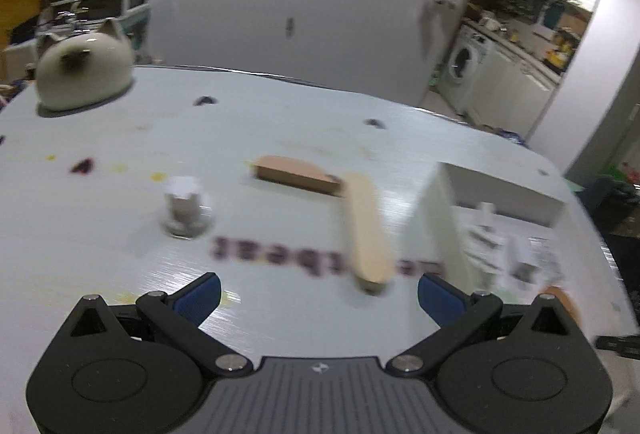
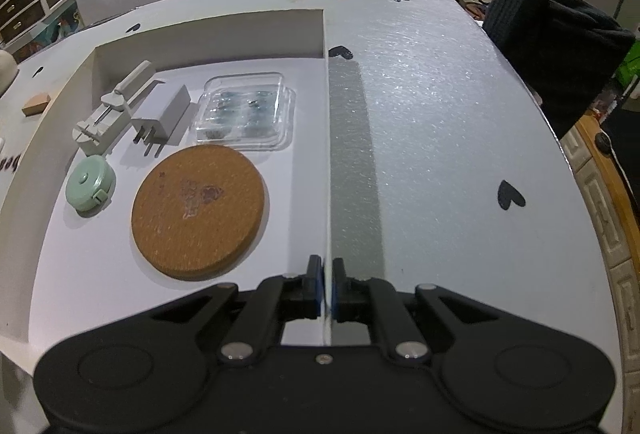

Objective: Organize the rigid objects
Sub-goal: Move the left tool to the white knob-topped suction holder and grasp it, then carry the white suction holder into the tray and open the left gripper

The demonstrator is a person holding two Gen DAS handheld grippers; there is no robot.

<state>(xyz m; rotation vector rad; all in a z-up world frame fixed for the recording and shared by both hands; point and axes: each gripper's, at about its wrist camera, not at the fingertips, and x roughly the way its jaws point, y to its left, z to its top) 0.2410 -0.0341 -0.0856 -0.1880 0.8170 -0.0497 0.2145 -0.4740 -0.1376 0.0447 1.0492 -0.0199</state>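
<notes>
White tray [image 2: 326, 154] wall clamped in right hand-held gripper [image 2: 327, 288].

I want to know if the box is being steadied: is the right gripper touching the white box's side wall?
Touching. The right wrist view shows the right gripper shut on the white box wall, blue pads pressed against both faces.

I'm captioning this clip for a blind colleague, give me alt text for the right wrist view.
The right gripper is shut on the thin right wall of a shallow white box on a pale table. Inside lie a round cork coaster, a mint tape measure, a white plug adapter and a clear plastic case.
</notes>
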